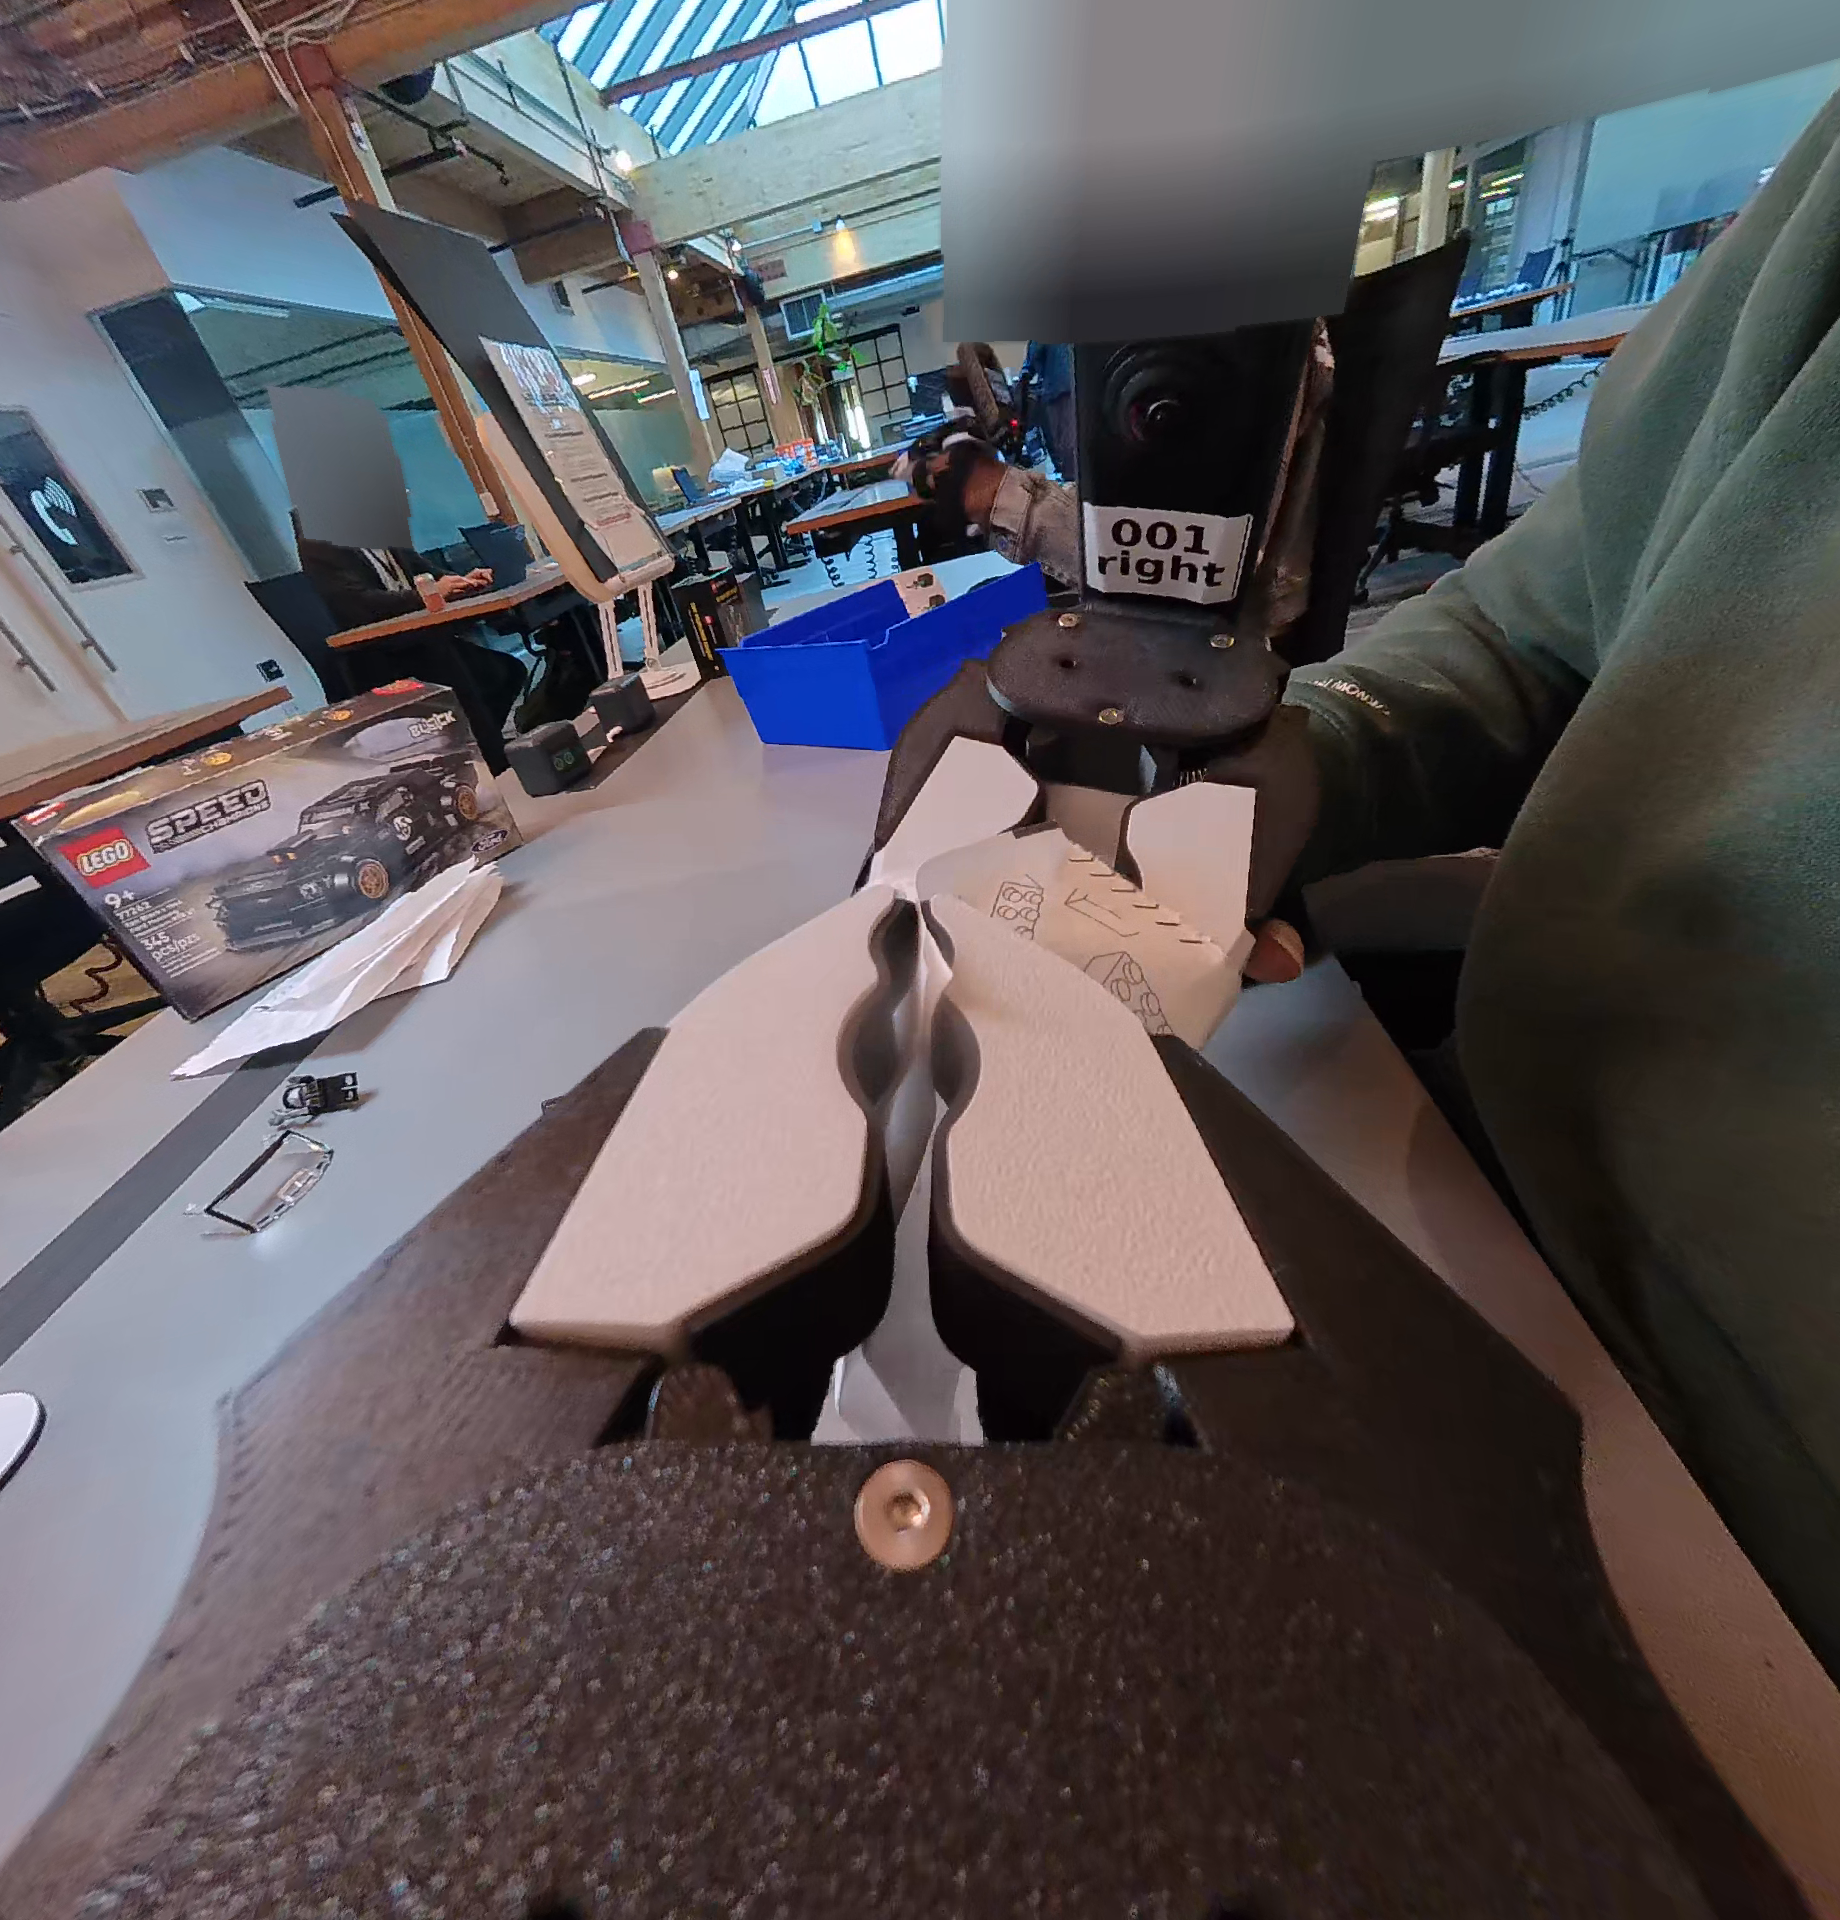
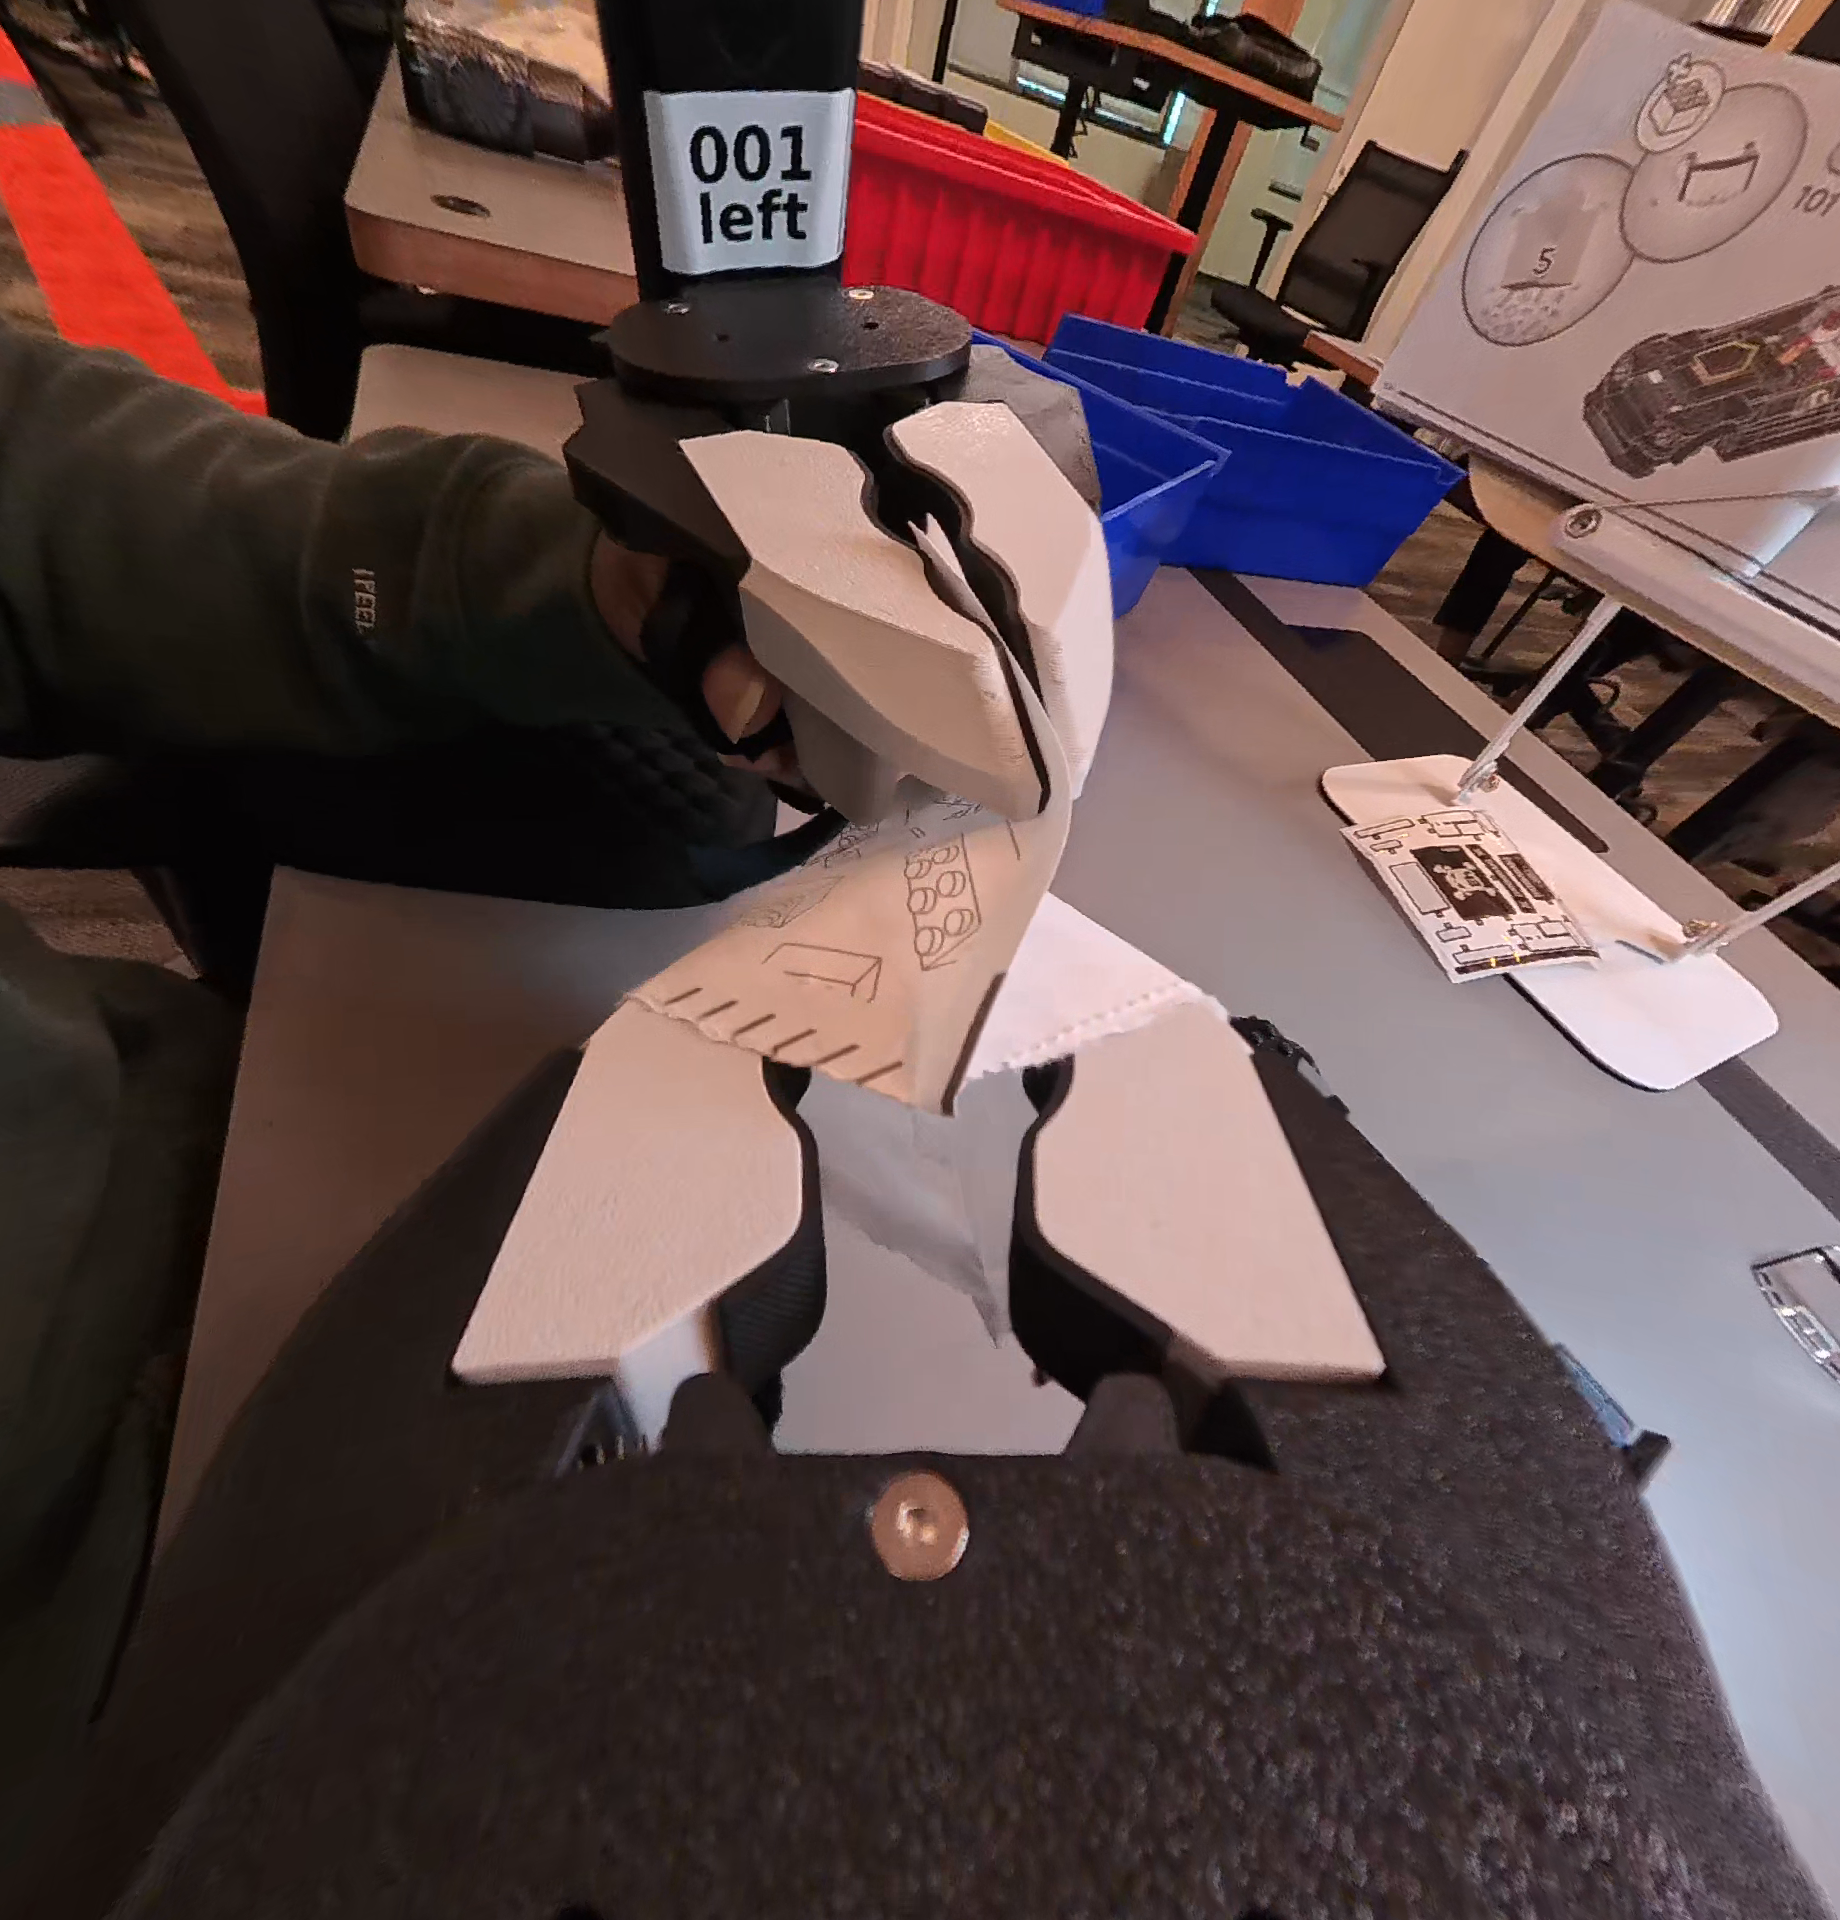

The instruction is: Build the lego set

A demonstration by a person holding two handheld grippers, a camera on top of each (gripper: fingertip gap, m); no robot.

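A white paper bag point(image 1: 1113, 935) printed with brick outlines is held above the grey table point(image 1: 635, 883). My left gripper point(image 1: 921, 925) is shut on one end of it. In the right wrist view the left gripper point(image 2: 1030, 800) pinches the bag point(image 2: 874, 935) from above, and the bag's perforated edge hangs down. My right gripper point(image 2: 905, 1070) is open, its fingers on either side of that hanging edge. In the left wrist view the right gripper point(image 1: 1072, 894) faces me with its jaws spread around the bag. A white flap of paper lies under the bag.
A Lego set box point(image 1: 272, 831) and flattened white bags point(image 1: 376, 966) lie at the left, with small black parts point(image 1: 318, 1091) and a clear piece point(image 1: 272, 1184) nearby. Blue bins point(image 2: 1259, 468) stand behind, an instruction booklet point(image 2: 1674, 260) on a stand and a sticker sheet point(image 2: 1467, 894) at the right. Some 4 centimeters of space lies between my two pairs of fingers.
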